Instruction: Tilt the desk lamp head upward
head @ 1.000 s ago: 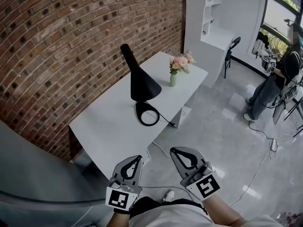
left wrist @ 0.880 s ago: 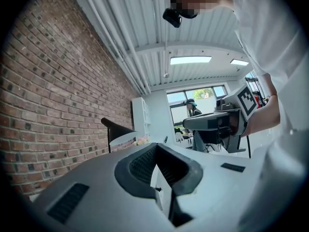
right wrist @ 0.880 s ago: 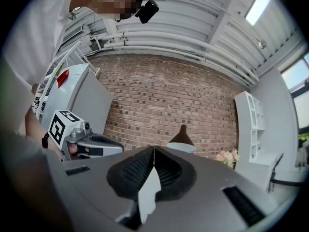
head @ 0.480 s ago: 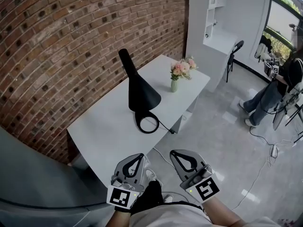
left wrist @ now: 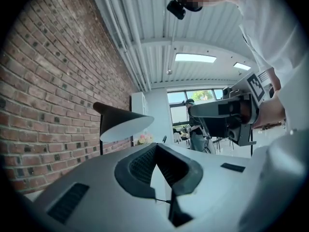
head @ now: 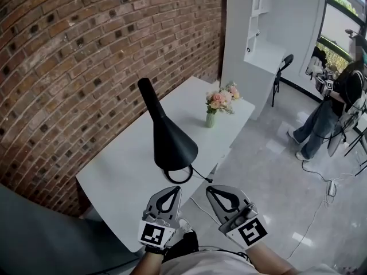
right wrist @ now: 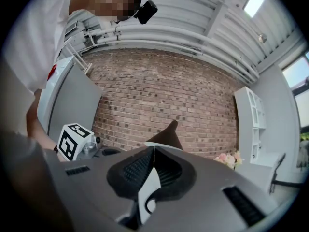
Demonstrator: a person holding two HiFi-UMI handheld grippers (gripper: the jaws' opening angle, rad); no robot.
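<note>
Landmark: a black desk lamp with a wide cone shade and a long tapering neck (head: 171,142), standing on a long white table (head: 123,165) that runs along a red brick wall (head: 80,50).
Lamp head: the shade mouth faces down over the lamp's black ring-shaped base (head: 179,177), and the neck slants up and back toward the brick wall. From the head view the shade hides most of the base, so whether the two touch is unclear.
Lamp from the left gripper view: the pale inside of the shade (left wrist: 124,124) shows above the jaws, well beyond them.
Left gripper (head: 171,189): on the near side of the lamp, just in front of its base, over the table's front edge and not touching the lamp. Its own view shows the two jaw tips pressed together (left wrist: 154,147) with nothing between them.
Right gripper (head: 210,189): beside the left one, to the right of the lamp's base, off the table edge over the grey floor. Its jaw tips (right wrist: 153,149) meet, nothing held.
Beyond the lamp: a small pale green vase of pink flowers (head: 211,118), further along the table.
Far right of the lamp: a person in dark clothes (head: 330,110) standing by the window.
</note>
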